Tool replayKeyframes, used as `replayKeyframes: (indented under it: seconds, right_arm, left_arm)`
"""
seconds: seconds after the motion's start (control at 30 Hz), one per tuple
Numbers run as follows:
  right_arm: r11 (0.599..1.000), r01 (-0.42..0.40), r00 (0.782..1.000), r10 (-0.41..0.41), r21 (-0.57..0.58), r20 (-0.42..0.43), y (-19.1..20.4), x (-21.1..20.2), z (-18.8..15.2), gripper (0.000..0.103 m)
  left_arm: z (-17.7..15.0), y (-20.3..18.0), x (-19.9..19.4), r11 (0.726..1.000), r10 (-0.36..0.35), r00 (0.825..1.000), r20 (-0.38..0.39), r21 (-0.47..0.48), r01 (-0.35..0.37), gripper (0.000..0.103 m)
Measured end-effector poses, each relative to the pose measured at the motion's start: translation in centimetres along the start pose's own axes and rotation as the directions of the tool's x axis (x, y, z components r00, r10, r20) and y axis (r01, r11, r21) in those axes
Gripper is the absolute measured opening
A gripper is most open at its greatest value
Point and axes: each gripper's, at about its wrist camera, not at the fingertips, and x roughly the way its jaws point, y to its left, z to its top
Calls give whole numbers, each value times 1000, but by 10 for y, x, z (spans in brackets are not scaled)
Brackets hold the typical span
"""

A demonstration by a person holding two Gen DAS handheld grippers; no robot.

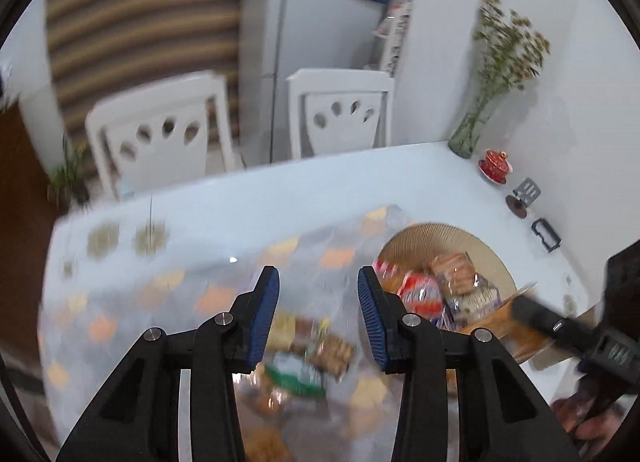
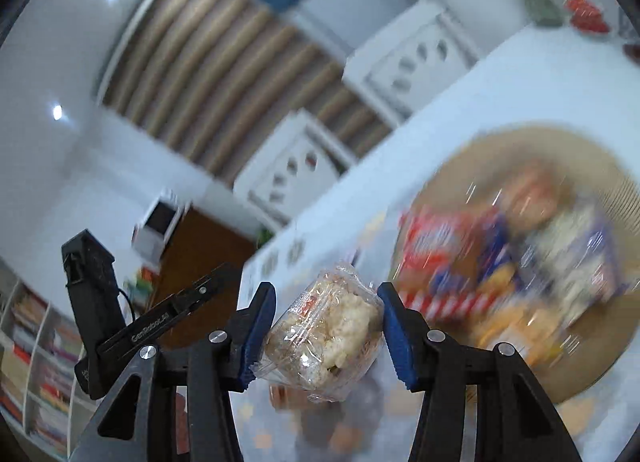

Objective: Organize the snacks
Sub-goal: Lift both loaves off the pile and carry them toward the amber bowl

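Note:
My right gripper (image 2: 326, 296) is shut on a clear-wrapped puffed rice snack (image 2: 324, 332), held in the air just left of the round woven tray (image 2: 520, 141). The tray holds several packets, red, blue and orange, blurred in this view. In the left wrist view the tray (image 1: 432, 234) lies at the right with the packets (image 1: 440, 290) piled in it. My left gripper (image 1: 317, 282) is open above a clear plastic bag with orange spots (image 1: 200, 290), which has more snacks (image 1: 312, 358) inside. Nothing solid shows between its pads. One of the right gripper's fingers (image 1: 536, 314) reaches in from the right edge.
The pale blue table (image 1: 280, 197) ends at its far edge, where two white chairs (image 1: 160, 133) stand. A glass vase of dried flowers (image 1: 472, 129), a red lidded cup (image 1: 494, 165) and small dark items (image 1: 546, 236) line the wall. A person's hand (image 1: 580, 418) shows at the lower right.

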Motion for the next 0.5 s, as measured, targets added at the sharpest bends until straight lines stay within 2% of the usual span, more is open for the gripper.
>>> replayKeyframes:
  seconds: [0.03, 0.1, 0.13, 0.17, 0.23, 0.3, 0.33, 0.4, 0.43, 0.5]
  right_arm:
    - [1000, 4, 1000, -4, 2, 26, -3, -8, 10, 51]
    - [1000, 27, 997, -27, -6, 67, -8, -21, 23, 51]
    - [999, 43, 996, -42, -4, 79, -12, -26, 27, 51]
    - [998, 54, 995, -55, 15, 88, -18, -29, 29, 51]
    - [997, 56, 994, -61, 56, 90, -30, -32, 28, 51]
    - [994, 66, 994, -73, 84, 86, -41, -34, 23, 51]
    - [993, 75, 994, -83, 96, 78, -46, -32, 19, 51]
    - [989, 84, 994, -92, 120, 65, -52, -28, 13, 51]
    - [988, 85, 994, -93, 131, 61, -55, -28, 11, 51]
    - [985, 86, 994, -95, 147, 56, -58, -27, 8, 51]
  left_arm:
    - [5, -2, 4, 1000, 12, 1000, -19, 15, -12, 41]
    - [1, 0, 12, 1000, 8, 997, -72, 17, -7, 49]
    - [-9, 4, 15, 1000, 10, 994, -106, 15, -8, 58]
    - [-24, 12, 19, 999, 36, 988, -148, 15, -34, 76]
    - [-57, 29, 27, 994, 104, 969, -225, 9, -105, 90]
    - [-97, 54, 37, 989, 121, 940, -320, -40, -141, 90]
    - [-120, 69, 44, 984, 117, 917, -380, -80, -158, 90]
    - [-148, 89, 50, 970, 133, 892, -433, -128, -207, 90]
    - [-161, 98, 53, 960, 137, 879, -456, -158, -231, 90]
    - [-178, 114, 57, 944, 96, 870, -484, -234, -235, 90]
